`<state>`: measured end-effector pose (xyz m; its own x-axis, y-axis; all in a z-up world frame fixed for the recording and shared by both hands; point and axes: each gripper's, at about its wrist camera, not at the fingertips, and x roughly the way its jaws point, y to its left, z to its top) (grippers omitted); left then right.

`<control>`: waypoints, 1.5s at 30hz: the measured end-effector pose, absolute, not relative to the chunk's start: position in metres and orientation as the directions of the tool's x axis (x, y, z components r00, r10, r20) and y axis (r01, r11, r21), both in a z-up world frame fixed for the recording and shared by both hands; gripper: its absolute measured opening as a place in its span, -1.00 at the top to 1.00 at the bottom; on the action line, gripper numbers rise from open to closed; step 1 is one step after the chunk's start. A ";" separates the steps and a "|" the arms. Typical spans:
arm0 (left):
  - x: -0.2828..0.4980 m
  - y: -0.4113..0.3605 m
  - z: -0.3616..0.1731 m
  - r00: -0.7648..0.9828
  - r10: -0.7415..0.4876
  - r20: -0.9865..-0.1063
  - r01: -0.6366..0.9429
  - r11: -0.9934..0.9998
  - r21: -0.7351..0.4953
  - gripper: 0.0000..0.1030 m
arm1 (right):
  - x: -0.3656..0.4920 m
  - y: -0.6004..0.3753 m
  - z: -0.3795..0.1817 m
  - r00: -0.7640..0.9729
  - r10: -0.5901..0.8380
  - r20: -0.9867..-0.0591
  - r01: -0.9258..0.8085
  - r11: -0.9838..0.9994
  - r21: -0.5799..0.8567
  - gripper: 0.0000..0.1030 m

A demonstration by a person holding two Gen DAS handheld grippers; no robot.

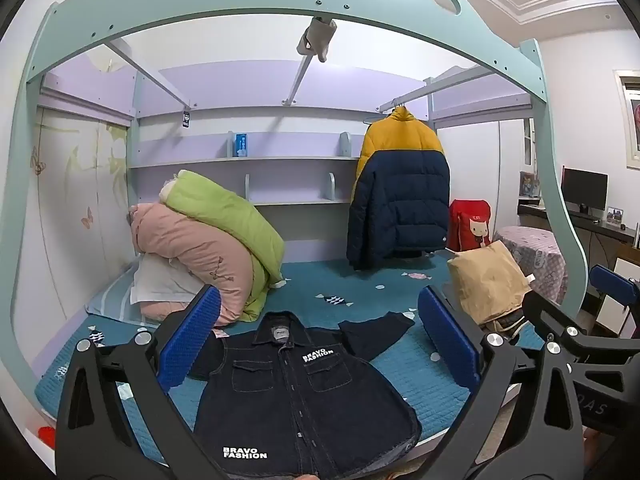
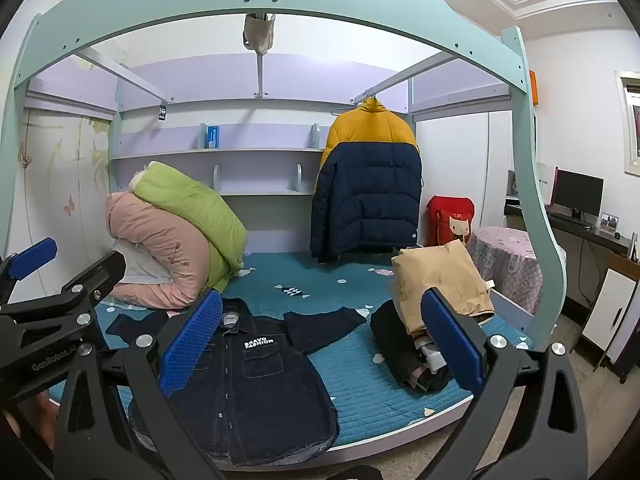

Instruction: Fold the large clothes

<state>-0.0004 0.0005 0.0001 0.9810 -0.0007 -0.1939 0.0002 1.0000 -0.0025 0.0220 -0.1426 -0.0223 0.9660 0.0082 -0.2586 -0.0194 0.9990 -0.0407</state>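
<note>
The shirt (image 1: 296, 396) is spread face up on the bed (image 1: 360, 292), hem at the near edge. Both the left gripper (image 1: 320, 344) and right gripper (image 2: 320, 348) are held released, empty, above it. A sleeve (image 1: 376, 330) should probably be pinched first and folded inward flat.

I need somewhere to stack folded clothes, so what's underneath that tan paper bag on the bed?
The tan paper bag rests on a dark bundle of clothing, on the teal mattress. What else the bag covers is hidden.
</note>
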 end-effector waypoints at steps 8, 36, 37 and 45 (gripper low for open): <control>0.001 0.000 0.000 0.979 0.004 -0.204 -0.001 1.000 0.013 -0.91 | 0.021 -0.144 -0.022 0.969 0.014 -0.248 -0.024 0.999 -0.035 -0.86; 0.005 0.001 0.000 0.980 0.007 -0.198 -0.003 1.000 0.019 -0.91 | 0.023 -0.143 -0.026 0.968 0.013 -0.250 -0.020 1.000 -0.024 -0.86; 0.005 0.001 0.000 0.980 0.006 -0.197 -0.002 1.000 0.018 -0.91 | 0.023 -0.142 -0.026 0.968 0.012 -0.250 -0.019 1.000 -0.025 -0.86; 0.004 0.001 0.000 0.980 0.007 -0.198 -0.003 1.000 0.019 -0.91 | 0.024 -0.143 -0.028 0.968 0.017 -0.251 -0.022 1.000 -0.019 -0.86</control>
<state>0.0045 0.0010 -0.0001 0.9802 0.0069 -0.1979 -0.0031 0.9998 0.0194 0.0238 -0.1432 -0.0276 0.9679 0.0165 -0.2508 -0.0221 0.9996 -0.0194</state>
